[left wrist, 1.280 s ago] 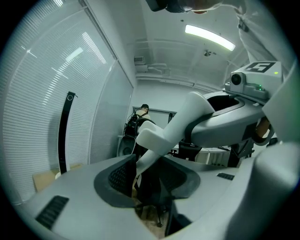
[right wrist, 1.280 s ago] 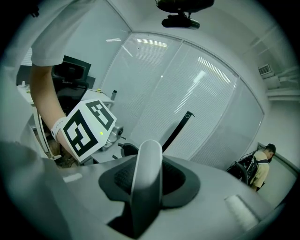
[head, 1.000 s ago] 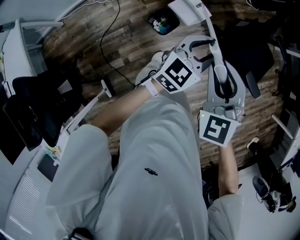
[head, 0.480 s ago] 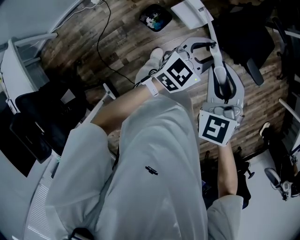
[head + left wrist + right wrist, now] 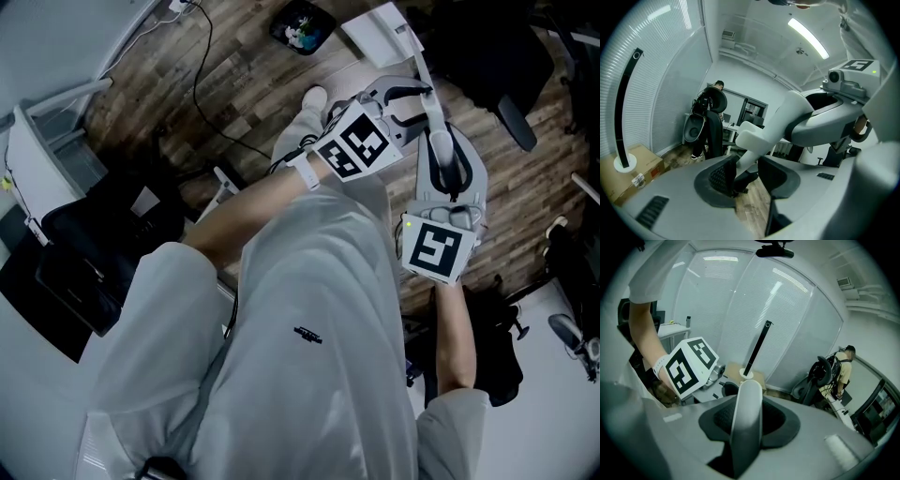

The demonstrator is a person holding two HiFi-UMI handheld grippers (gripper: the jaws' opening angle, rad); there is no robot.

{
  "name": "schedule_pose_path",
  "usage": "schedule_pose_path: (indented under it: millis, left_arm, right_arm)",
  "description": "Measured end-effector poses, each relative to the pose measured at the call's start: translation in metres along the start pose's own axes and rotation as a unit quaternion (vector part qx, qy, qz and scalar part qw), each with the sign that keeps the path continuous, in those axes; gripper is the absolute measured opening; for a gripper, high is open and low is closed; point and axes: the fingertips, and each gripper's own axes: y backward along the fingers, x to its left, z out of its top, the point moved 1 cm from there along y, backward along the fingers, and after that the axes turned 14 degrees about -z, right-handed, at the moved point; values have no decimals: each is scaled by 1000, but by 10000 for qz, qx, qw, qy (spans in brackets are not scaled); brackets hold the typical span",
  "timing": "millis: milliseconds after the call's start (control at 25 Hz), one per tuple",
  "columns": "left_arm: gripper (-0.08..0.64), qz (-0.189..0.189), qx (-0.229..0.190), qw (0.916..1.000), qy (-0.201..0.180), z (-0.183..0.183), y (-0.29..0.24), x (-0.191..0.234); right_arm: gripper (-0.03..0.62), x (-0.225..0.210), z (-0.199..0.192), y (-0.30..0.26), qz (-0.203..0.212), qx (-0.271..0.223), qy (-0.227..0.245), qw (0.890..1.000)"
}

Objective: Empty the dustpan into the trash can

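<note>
Currently on record, item by item.

Right gripper [image 5: 448,161]: I am clamping the dustpan's white handle [image 5: 749,399]. The jaws are standing partway apart with both pads pressing on it, exactly as a second ago.

Left gripper [image 5: 424,101]: I am straddling the same handle further along, toward the pan. The jaws are standing apart. The handle is lying against one pad while floor is showing past the other, so I am not squeezing it.

Dustpan [image 5: 375,26]: it is sitting at the far end of the handle above the wood floor [image 5: 253,84]. It is just beside the trash can [image 5: 300,23] and apart from it, not over it.

Changes since a second ago: in the head view, pan and trash can are now lying closer to the top edge. Both grippers are keeping their places on the handle, with the left one sitting a little higher in the picture. The white shoe [image 5: 314,98] is showing more fully, and the black cable [image 5: 196,84] is running along further left.
</note>
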Motion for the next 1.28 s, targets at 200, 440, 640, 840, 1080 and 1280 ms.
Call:
schedule_pose_path:
  millis: [200,440,640,840,1080,1280]
  left_arm:
    - [143,-139,171,9998,31,-10,-12,-2]
    - [143,-174,317,9993,89,-16,-36,5]
    - [141,-366,667,9971,-3,-29,-56,6]
    - [131,-468,996,9939,70,-49,-59,3]
    - [51,-341,1169,9925,97,-64,-45,-4]
    - [15,-44,1213,9925,140,-64,-25,1]
  right_arm:
    - [118,-5,-15,-3,-116,180,-305,9993]
    - [118,-24,-33,-17,-369,304,-790,9957]
    - [117,-37,-56,-26,-540,504,-1251,9894]
    - [118,-31,-75,-30,-445,667,-1479,9857]
    - [118,-39,-102,-32,-445,909,-1908,9764]
    - [120,-45,-124,-38,-437,1103,-2105,9704]
